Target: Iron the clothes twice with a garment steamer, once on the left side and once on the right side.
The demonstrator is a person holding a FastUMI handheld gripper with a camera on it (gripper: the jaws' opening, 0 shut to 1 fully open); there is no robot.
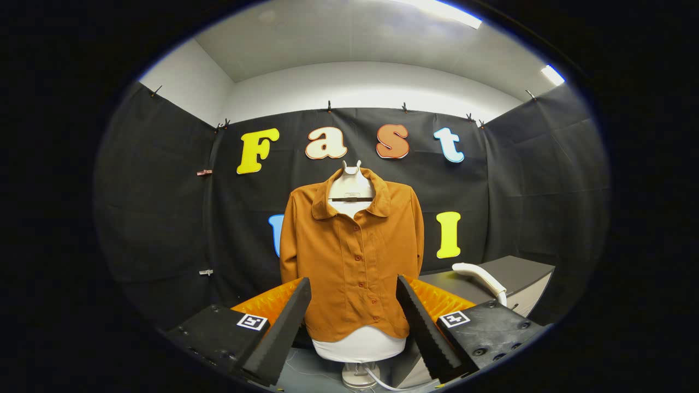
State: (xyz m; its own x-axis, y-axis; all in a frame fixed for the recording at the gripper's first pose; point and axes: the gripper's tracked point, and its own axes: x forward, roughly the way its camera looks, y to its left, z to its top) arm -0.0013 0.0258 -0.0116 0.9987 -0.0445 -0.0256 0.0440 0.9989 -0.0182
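The claw (354, 308) gapes wide and empty, facing the rust-orange buttoned shirt (352, 256) on its white mannequin torso. The white curved-handled garment steamer (483, 278) lies on the grey counter (519, 273) ahead to the right, its long axis slanting away.

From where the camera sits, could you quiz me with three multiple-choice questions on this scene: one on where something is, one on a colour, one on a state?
1. Where does the steamer lie?
A. On the grey table beside the shirt
B. Between the fingers
C. Hung on the mannequin's neck

2. What colour is the shirt?
A. Blue
B. Rust orange
C. White

3. How does the gripper stand?
A. Shut on the steamer
B. Shut on the shirt
C. Open, holding nothing

Answers:
1 A: the white steamer rests on the table top, beyond the fingers.
2 B: the buttoned shirt on the mannequin is rust orange.
3 C: the fingers stand wide apart, with the shirt seen beyond the gap.
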